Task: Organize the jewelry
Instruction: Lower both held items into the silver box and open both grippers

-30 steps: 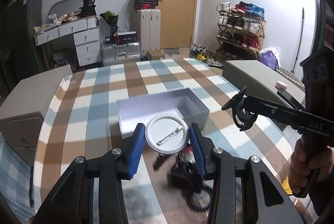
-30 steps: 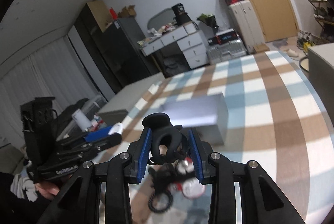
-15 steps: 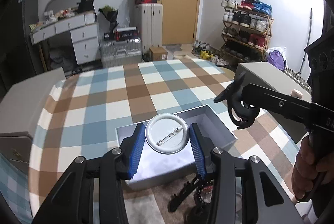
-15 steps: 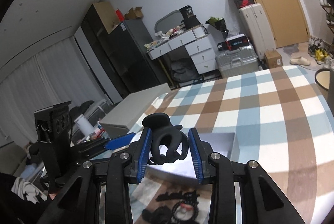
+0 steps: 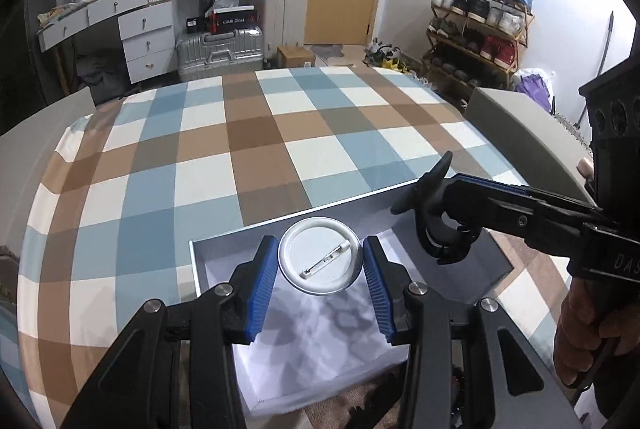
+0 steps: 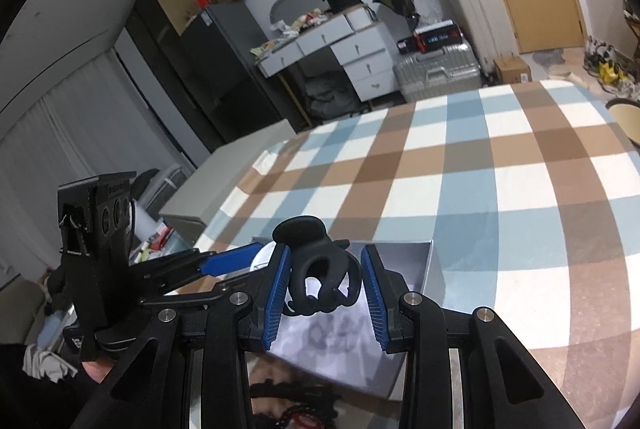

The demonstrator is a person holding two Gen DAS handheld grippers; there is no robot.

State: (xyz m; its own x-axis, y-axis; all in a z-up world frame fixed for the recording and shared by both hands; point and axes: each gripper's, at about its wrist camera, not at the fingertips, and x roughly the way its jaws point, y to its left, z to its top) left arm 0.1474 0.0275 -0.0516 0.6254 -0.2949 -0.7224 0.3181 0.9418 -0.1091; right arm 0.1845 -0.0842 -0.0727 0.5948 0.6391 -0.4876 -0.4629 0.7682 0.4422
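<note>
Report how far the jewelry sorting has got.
Done: nothing shows in the grey box yet; its visible floor is bare.
In hand: the left gripper grips a round pin badge and the right gripper a black hair claw, both over the box.
Left: release both, then fetch the dark pieces lying before it.

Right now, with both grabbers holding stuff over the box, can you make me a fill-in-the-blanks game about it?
1. The left gripper is holding a round white ____ with a pin on its back.
2. The hair claw clip in the right gripper is coloured ____.
3. Both held things hang over the open grey ____, which sits on the table.
4. The tablecloth has a ____ pattern of blue, brown and white.

Missing words: badge; black; box; checked
</note>
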